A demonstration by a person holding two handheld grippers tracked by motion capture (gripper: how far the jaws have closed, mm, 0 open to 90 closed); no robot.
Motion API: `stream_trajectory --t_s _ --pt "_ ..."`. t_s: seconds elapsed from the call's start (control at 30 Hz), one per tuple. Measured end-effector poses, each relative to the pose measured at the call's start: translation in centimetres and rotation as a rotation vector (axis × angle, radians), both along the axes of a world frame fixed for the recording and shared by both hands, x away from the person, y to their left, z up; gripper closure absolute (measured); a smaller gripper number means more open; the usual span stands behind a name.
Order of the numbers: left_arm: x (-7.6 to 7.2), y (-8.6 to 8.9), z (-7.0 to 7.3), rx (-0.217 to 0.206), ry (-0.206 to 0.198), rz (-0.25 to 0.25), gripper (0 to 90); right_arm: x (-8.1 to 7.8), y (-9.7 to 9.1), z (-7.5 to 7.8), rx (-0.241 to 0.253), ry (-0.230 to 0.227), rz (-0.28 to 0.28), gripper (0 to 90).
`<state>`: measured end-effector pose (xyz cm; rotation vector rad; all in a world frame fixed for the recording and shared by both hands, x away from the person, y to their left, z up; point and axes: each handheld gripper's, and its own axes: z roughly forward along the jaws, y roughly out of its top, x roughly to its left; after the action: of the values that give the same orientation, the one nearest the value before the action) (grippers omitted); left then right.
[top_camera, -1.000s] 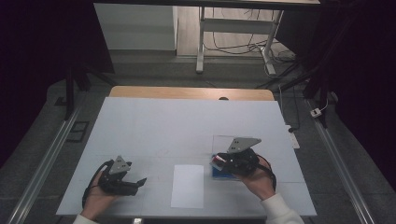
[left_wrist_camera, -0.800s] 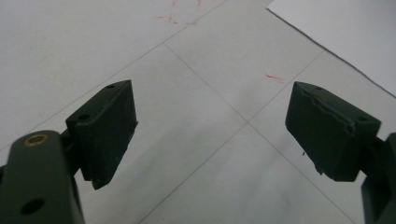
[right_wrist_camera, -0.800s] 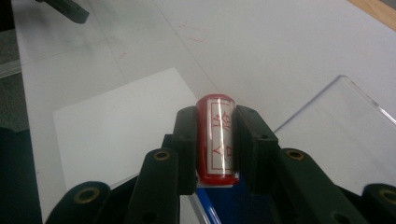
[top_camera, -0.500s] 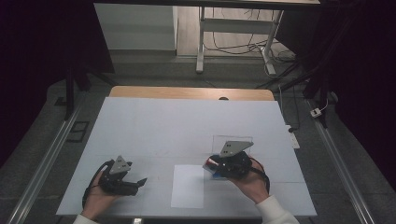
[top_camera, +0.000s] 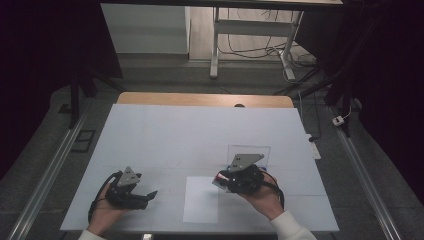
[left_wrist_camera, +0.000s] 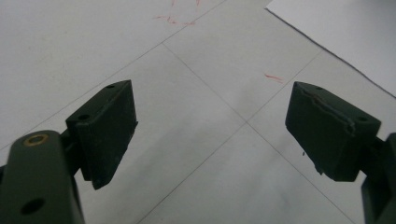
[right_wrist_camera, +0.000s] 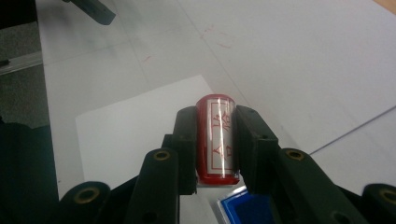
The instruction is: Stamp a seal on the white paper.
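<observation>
The right claw [right_wrist_camera: 215, 140] pinches a red stamp [right_wrist_camera: 217, 140] between its pads, its white label of red characters legible in the right gripper view, with a blue ink pad [right_wrist_camera: 243, 209] just beneath. From above, that claw [top_camera: 220, 179] hovers at the edge of a white paper sheet [top_camera: 200, 205] on the bench [top_camera: 200, 130]. The left claw [left_wrist_camera: 210, 135] stands spread and empty over bare bench.

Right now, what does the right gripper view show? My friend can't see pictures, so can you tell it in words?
Two black jaws of the right gripper are shut on a red stamp with a white label of red characters. Beyond it a white sheet of paper lies on the pale table, and a blue ink pad shows at the bottom edge.
</observation>
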<state>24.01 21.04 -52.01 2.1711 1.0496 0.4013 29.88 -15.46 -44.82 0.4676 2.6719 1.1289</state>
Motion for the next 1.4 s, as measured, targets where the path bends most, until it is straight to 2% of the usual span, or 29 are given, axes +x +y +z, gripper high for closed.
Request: stream_trajectory --t_s 0.7,0.93,1.4 --pt "0.0 -0.1 0.0 -0.001 0.001 0.0 16.9 -1.0 2.9 -1.4 -0.038 0.017 0.076 70.3" --pt "0.0 -0.1 0.0 -0.003 0.001 0.001 16.9 -1.3 4.2 -1.8 -0.08 0.015 0.099 70.3" --pt "0.1 -0.1 0.0 -0.001 0.001 0.001 16.8 -1.4 5.5 -2.7 -0.127 0.015 0.087 70.3"
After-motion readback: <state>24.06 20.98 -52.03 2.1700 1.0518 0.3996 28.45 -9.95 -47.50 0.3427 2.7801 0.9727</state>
